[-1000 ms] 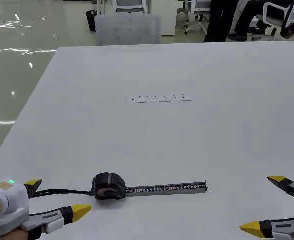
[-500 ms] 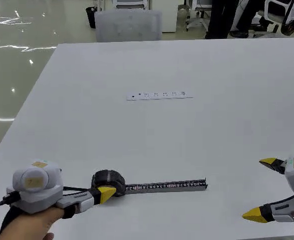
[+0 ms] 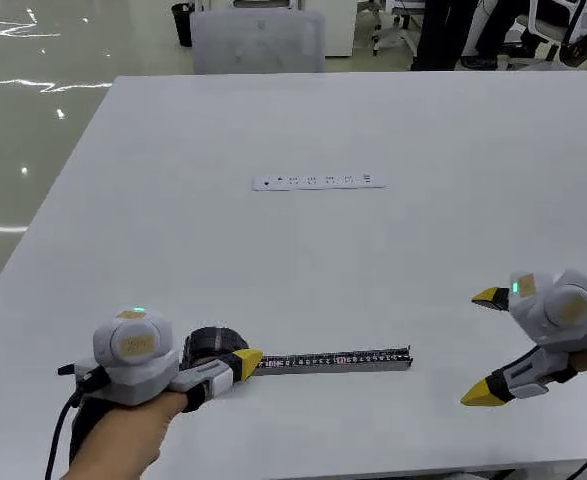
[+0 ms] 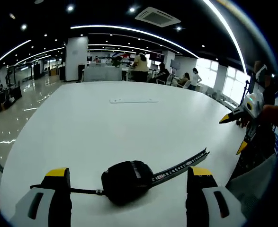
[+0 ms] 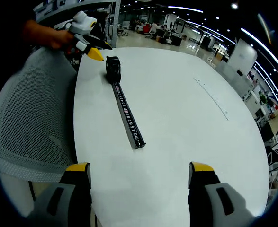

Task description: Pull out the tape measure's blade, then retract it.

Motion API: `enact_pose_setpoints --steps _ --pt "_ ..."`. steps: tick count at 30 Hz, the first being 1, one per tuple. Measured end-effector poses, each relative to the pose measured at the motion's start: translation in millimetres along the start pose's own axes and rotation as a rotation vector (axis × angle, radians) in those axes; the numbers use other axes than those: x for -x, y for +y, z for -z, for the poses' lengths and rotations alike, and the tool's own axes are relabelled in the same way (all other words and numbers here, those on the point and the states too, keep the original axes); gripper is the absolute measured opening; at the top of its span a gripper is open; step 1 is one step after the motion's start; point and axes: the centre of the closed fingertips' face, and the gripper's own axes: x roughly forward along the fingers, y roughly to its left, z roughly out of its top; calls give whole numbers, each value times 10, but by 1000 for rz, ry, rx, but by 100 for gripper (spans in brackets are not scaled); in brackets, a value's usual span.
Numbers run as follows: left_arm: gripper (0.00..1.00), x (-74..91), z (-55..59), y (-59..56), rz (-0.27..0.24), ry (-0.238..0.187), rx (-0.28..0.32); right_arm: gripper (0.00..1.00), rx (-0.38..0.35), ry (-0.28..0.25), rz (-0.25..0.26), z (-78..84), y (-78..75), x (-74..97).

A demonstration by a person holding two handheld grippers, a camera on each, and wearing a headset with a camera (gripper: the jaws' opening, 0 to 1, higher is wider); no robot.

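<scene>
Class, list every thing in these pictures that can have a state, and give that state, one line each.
Left gripper: open, jaws either side of the tape case.
Right gripper: open, empty.
Tape case: on the table, not clamped.
Blade: pulled out, resting on the table.
Power strip: no plugs in it.

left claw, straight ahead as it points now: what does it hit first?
The tape measure case, which lies centred between the open jaws just ahead of the left claw. Past it is bare table. The exact gap is hard to judge through the fisheye.
</scene>
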Motion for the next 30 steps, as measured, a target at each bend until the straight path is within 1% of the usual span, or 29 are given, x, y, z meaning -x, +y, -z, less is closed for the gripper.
enact_pose_setpoints --steps 1,2,3,4,5,6,7,8,9,10,12,13,15,17,19,20,21,22,24,26,28,30 --pt "100 -11 1 -3 -1 -9 -1 84 6 5 -11 -18 1 -20" --pt "100 -20 -4 -9 3 -24 14 85 13 8 -20 -39 -6 -44" --pt "100 -30 21 -40 18 -26 60 85 18 17 -32 -60 -13 -79" --pt "100 -33 46 -41 23 -26 54 85 18 25 -50 -65 -9 -104" --pt "100 -38 89 -41 27 -25 36 85 24 26 -79 -86 4 -144" --pt "100 -44 119 -28 26 -15 23 85 33 25 -89 -100 -3 -178" --pt "100 -48 137 -16 26 0 28 85 43 25 -94 -114 -16 -213" --pt "100 -40 102 -1 19 -10 34 84 52 37 -105 -124 -15 -263" --pt "100 -46 48 35 3 -32 19 84 56 40 -116 -138 -10 -298" --pt "100 -53 -26 55 -5 -64 -21 85 60 41 -129 -143 -9 -365" --pt "100 -50 -36 45 -7 -67 -11 84 76 60 -160 -110 10 -451" --pt "100 -52 -57 48 -8 -78 -6 83 86 69 -173 -92 9 -504" --pt "100 -58 -69 41 -5 -84 -15 79 89 83 -188 -69 -1 -562" --pt "100 -65 -68 35 -2 -84 -22 75 91 83 -193 -56 -17 -608" --pt "100 -77 -58 -4 11 -80 -31 70 73 85 -202 -32 -28 -652" --pt "100 -87 -44 -30 17 -74 -38 66 73 79 -211 -24 -22 -674" --pt "100 -97 -32 -41 19 -70 -47 60 74 80 -212 -15 -21 -694" --pt "100 -107 -25 -54 22 -68 -53 57 78 85 -208 4 -26 -717" --pt "100 -118 -8 -80 30 -64 -60 53 79 92 -207 35 -28 -769" --pt "100 -130 33 -95 36 -48 -57 50 63 91 -205 37 -14 -818" --pt "100 -144 47 -102 40 -45 -56 45 93 110 -208 66 2 -869" --pt "100 -150 52 -101 41 -44 -63 41 105 119 -215 70 17 -912"
